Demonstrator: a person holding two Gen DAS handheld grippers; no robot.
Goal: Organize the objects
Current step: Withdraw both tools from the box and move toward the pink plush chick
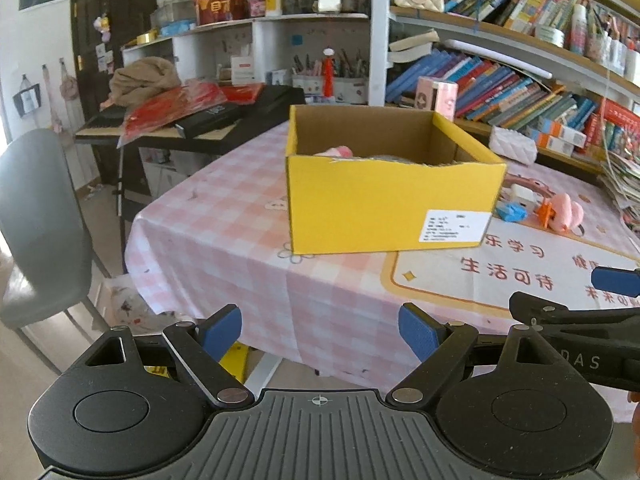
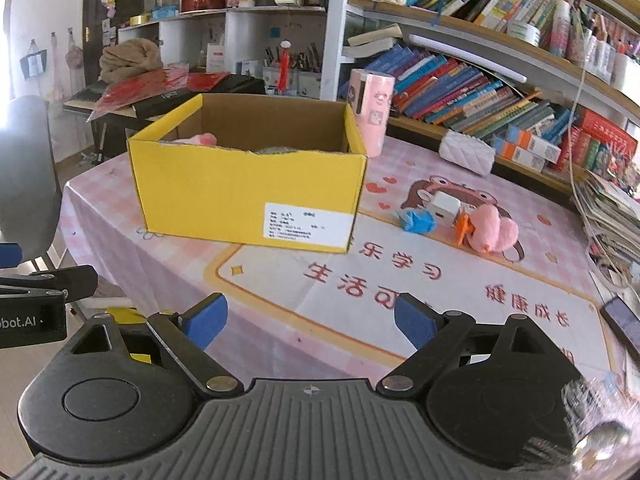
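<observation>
A yellow cardboard box (image 1: 384, 208) (image 2: 248, 196) stands open on the pink checked tablecloth (image 1: 224, 232) (image 2: 460, 288), with something pink and something grey showing inside. To its right lie a blue toy (image 2: 418, 221) (image 1: 511, 212), a white block (image 2: 443, 207), an orange clip (image 2: 463, 229) and a pink plush (image 2: 494, 227) (image 1: 566, 212). My left gripper (image 1: 320, 334) hangs open over the table's near edge, nothing between its blue pads. My right gripper (image 2: 308, 324) is open over the printed mat, also with nothing in it. Each gripper's side shows at the edge of the other's view.
A grey chair (image 1: 36, 224) stands left of the table. Behind are a black keyboard stand with red packets (image 1: 180, 112), a pink carton (image 2: 370, 112), a white quilted pouch (image 2: 466, 152), packed bookshelves (image 2: 480, 92) and a paper stack (image 2: 612, 216) at right. A phone (image 2: 624, 320) lies near the right edge.
</observation>
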